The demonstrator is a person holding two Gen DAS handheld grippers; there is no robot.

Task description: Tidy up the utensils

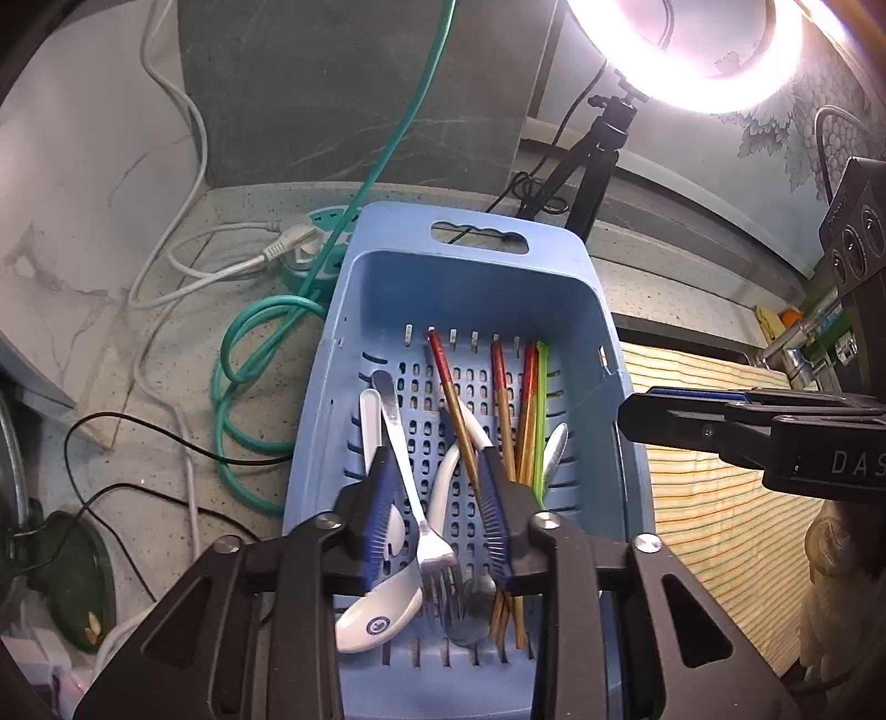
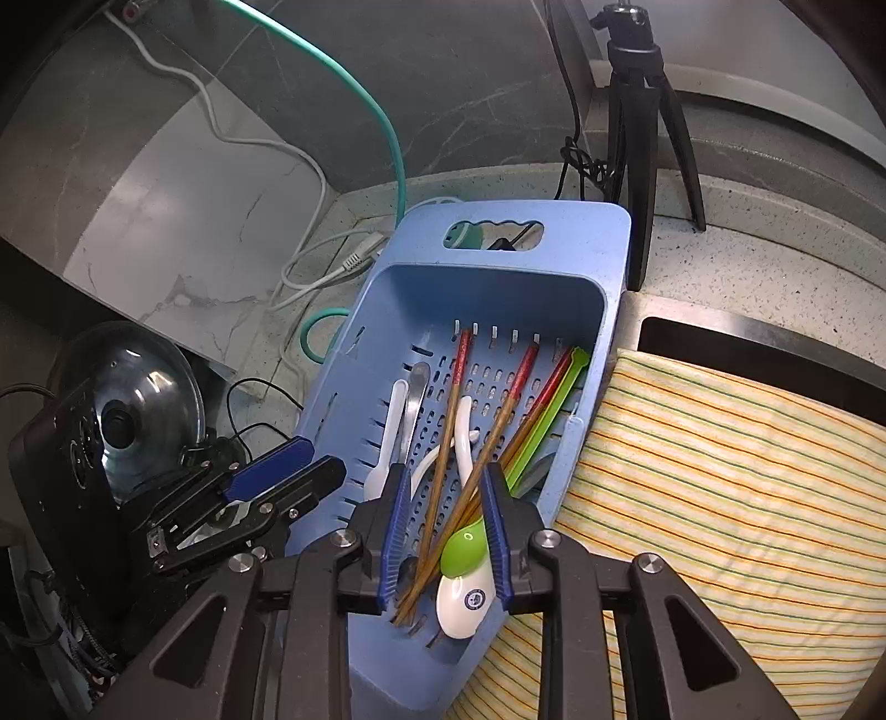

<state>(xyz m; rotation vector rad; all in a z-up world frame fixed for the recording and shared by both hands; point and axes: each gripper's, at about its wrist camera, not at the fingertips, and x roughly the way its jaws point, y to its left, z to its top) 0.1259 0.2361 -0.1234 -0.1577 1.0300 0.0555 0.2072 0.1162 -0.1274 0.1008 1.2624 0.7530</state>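
A blue slotted basket (image 1: pixel 476 293) holds the utensils. My left gripper (image 1: pixel 434 476) hangs over its near end, jaws partly open. A metal fork (image 1: pixel 437 559) lies between the pads, its handle close to the left pad and not visibly pinched. A white spoon (image 1: pixel 376 612) and red-tipped chopsticks (image 1: pixel 457 404) lie beside it. In the right wrist view my right gripper (image 2: pixel 443 482) is open over the same basket (image 2: pixel 581 221), with brown chopsticks (image 2: pixel 470 482) crossing loosely between its pads. A green spoon (image 2: pixel 462 548) and a white spoon (image 2: pixel 465 601) lie below them.
A yellow striped cloth (image 2: pixel 720 471) lies right of the basket. A tripod (image 2: pixel 637 138) with a ring light (image 1: pixel 692 50) stands behind it. Green hose (image 1: pixel 249 354), white cable and a teal power strip (image 1: pixel 326 232) lie at the left. A glass pot lid (image 2: pixel 144 399) sits near left.
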